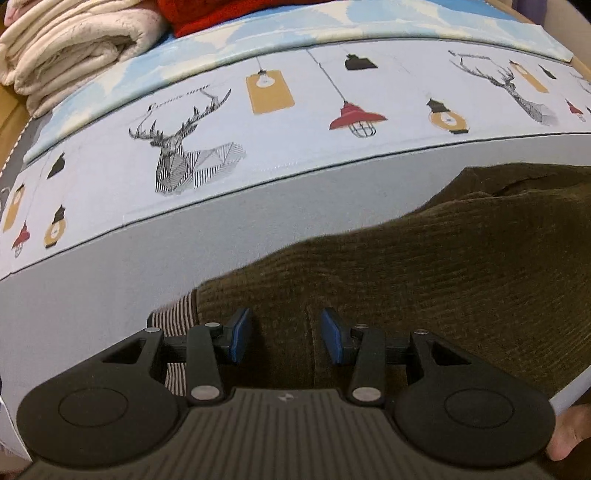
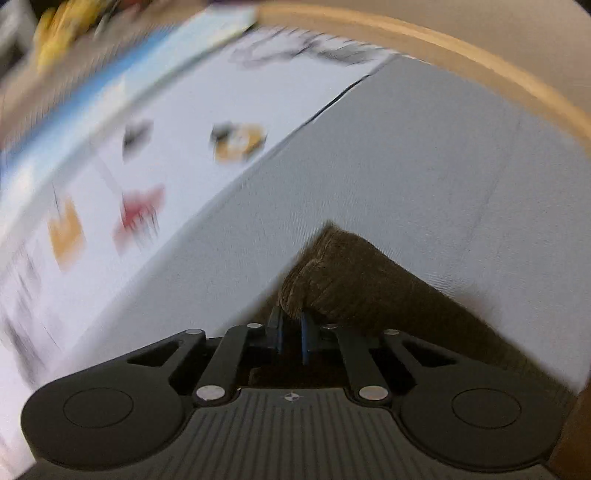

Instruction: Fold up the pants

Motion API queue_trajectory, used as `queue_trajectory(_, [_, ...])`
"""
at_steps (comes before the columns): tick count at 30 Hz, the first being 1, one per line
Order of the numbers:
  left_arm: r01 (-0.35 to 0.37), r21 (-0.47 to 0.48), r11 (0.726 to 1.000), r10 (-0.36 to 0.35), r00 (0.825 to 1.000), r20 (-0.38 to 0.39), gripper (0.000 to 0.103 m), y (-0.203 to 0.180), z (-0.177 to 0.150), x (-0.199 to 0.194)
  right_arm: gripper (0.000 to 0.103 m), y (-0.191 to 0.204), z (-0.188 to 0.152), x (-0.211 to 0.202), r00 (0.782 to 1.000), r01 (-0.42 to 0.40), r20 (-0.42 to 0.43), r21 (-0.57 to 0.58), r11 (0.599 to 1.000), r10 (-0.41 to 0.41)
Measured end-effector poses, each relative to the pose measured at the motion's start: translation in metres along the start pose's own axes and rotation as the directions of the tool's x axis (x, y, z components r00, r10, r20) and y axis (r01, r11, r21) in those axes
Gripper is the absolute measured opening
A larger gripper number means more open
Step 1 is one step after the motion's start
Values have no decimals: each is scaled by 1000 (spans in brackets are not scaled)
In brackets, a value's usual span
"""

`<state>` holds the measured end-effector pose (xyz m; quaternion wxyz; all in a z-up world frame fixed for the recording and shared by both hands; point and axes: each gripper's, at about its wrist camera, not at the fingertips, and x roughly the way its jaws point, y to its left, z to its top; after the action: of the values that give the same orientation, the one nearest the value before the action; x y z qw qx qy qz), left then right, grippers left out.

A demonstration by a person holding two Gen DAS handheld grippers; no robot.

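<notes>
Dark olive corduroy pants [image 1: 424, 266] lie on a grey sheet [image 1: 110, 288], with a striped lining [image 1: 177, 317] showing at their left edge. My left gripper [image 1: 286, 336] is open, its blue pads [image 1: 242, 334] apart just over the pants near that edge. In the right wrist view my right gripper [image 2: 291, 338] is shut on a folded end of the pants [image 2: 332, 273], which bunches up in front of the pads and trails back to the right. The right wrist view is motion-blurred.
A printed cloth with deer and lamps [image 1: 229, 122] covers the surface beyond the grey sheet. Folded cream blankets [image 1: 70, 48] and a red fabric [image 1: 221, 11] sit at the far left. A wooden rim [image 2: 443, 40] borders the far right.
</notes>
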<state>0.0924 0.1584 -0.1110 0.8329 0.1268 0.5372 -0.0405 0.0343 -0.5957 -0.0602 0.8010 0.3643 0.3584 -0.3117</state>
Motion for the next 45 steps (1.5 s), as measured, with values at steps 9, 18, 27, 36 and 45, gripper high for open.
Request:
queue_trajectory(9, [-29, -11, 1000, 29, 998, -62, 38, 14, -2, 21, 35, -36, -3, 6, 997, 79, -22, 163, 984, -77])
queue_trajectory(18, [-20, -78, 997, 14, 996, -83, 30, 11, 5, 10, 37, 100, -65, -76, 959, -259, 2, -394, 882, 283])
queue_trajectory(27, [36, -39, 999, -40, 994, -105, 34, -12, 8, 7, 15, 248, -243, -82, 657, -752, -609, -482, 450, 444])
queue_trajectory(36, [63, 90, 994, -47, 984, -173, 38, -17, -18, 24, 40, 305, -317, -33, 581, -781, -753, -411, 470, 307])
queue_trajectory(45, [120, 92, 989, -103, 980, -170, 39, -7, -19, 29, 41, 329, -346, -19, 543, -794, -835, -476, 378, 89])
